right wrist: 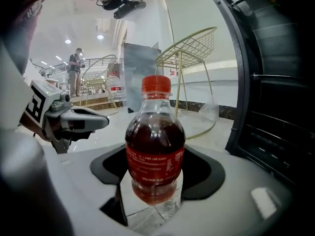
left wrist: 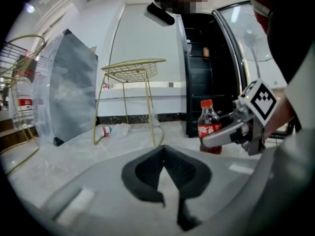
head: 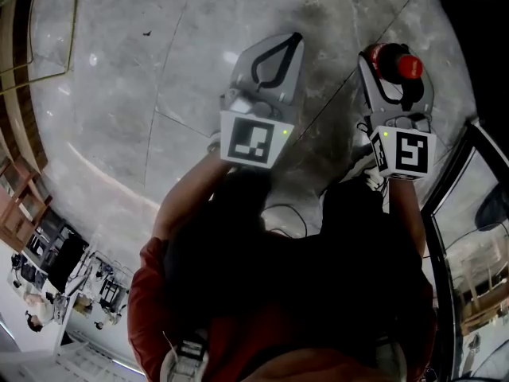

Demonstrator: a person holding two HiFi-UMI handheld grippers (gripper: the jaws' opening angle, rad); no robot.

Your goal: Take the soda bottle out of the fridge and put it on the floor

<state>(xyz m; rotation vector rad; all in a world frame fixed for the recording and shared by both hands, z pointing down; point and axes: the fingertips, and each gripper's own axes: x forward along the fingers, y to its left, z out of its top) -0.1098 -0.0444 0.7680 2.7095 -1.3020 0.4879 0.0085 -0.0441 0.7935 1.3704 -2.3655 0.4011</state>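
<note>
Right hand-held gripper [right wrist: 156, 173] grips the soda bottle [right wrist: 155, 141] upright, outside the fridge [right wrist: 275, 107], on or just above the floor [head: 159, 70]; release outstanding.

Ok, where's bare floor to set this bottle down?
Open floor lies left of and beyond the left gripper, up to the wire chair. It's tight beside the fridge, and a plastic bottle lies by the chair legs.

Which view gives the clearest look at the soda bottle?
Right gripper view: the soda bottle fills the centre, seen whole, between the fingers. Left gripper view shows it small, partly behind the right gripper. Head view shows mainly its red cap.
</note>
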